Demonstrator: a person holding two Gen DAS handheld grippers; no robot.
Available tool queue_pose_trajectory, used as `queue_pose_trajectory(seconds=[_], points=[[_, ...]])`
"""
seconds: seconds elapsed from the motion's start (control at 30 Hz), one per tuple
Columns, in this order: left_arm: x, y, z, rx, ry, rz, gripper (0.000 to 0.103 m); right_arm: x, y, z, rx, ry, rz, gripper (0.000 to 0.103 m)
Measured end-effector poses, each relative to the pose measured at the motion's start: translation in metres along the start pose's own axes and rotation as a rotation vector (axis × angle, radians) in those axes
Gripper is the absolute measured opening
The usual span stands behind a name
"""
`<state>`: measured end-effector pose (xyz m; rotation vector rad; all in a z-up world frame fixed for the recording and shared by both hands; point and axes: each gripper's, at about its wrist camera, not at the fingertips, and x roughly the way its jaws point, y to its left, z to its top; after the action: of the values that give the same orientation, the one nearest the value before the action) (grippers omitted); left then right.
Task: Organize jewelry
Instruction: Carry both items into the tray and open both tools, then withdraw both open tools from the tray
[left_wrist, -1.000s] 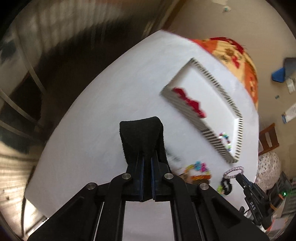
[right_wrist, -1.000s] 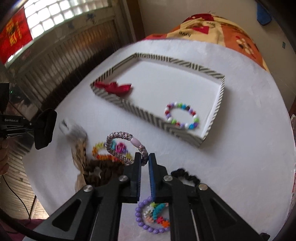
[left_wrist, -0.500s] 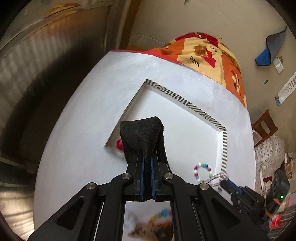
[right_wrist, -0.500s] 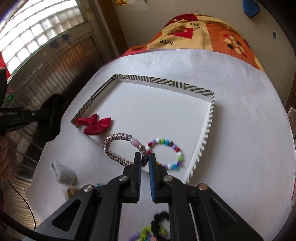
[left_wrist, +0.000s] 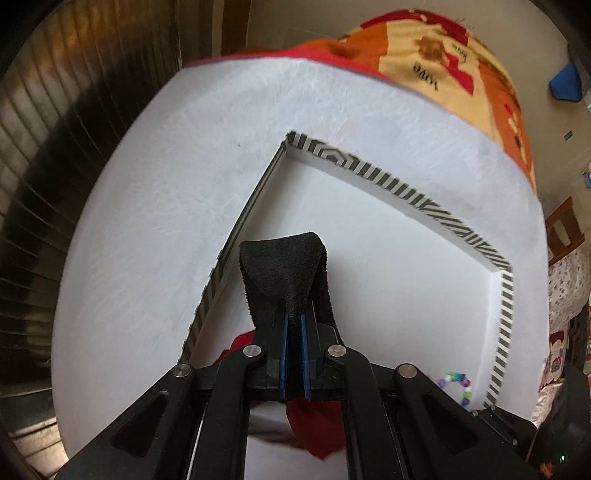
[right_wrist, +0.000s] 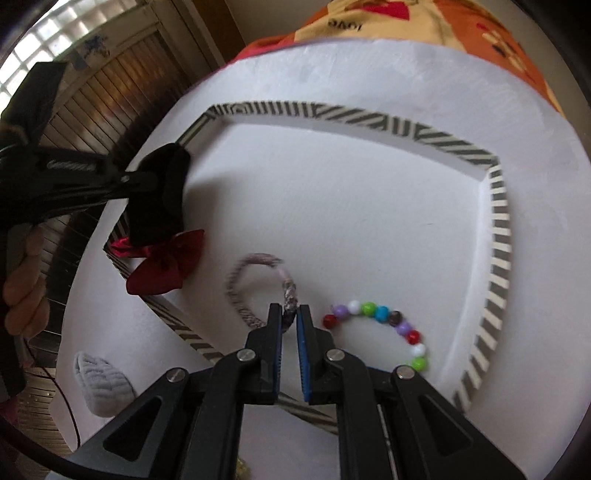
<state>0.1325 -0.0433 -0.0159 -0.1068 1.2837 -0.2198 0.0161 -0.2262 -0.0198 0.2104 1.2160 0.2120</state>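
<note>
The right gripper (right_wrist: 290, 320) pinches the braided bracelet (right_wrist: 246, 292) over the striped tray (right_wrist: 499, 221); left gripper (left_wrist: 293, 325) grips a black cloth band (left_wrist: 284, 269). Next, I'd say: lower, then part the fingers.

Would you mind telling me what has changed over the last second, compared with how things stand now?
The right gripper carried the braided bracelet from the pile outside the striped tray to inside it, beside the beaded bracelet; its jaws look slightly parted now, perhaps releasing. The left gripper swung over the tray's left side, above the red bow, clamping its black cloth piece throughout. Tray, bow and beaded bracelet stayed put.
</note>
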Motion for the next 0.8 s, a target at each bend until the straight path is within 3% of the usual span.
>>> queue_pose_trajectory(seconds=[0.17, 0.23, 0.3, 0.37, 0.8], points=[[0.01, 0.004, 0.002, 0.003, 0.013, -0.003, 0.0, 0.015, -0.001, 0.003, 0.025, 0.031, 0.027, 0.011], [0.009, 0.005, 0.002, 0.005, 0.007, -0.009, 0.0, 0.013, 0.0, 0.003, 0.03, 0.018, 0.035, 0.029], [0.006, 0.008, 0.002, -0.007, 0.001, -0.025, 0.017, 0.006, 0.002, 0.002, 0.03, 0.0, 0.035, 0.04], [0.001, 0.01, 0.001, -0.014, -0.012, -0.035, 0.021, -0.004, 0.003, 0.001, 0.029, -0.026, 0.044, 0.04], [-0.076, -0.002, -0.052, 0.038, -0.143, 0.037, 0.022, -0.085, 0.009, -0.034, -0.005, -0.198, -0.023, 0.05]])
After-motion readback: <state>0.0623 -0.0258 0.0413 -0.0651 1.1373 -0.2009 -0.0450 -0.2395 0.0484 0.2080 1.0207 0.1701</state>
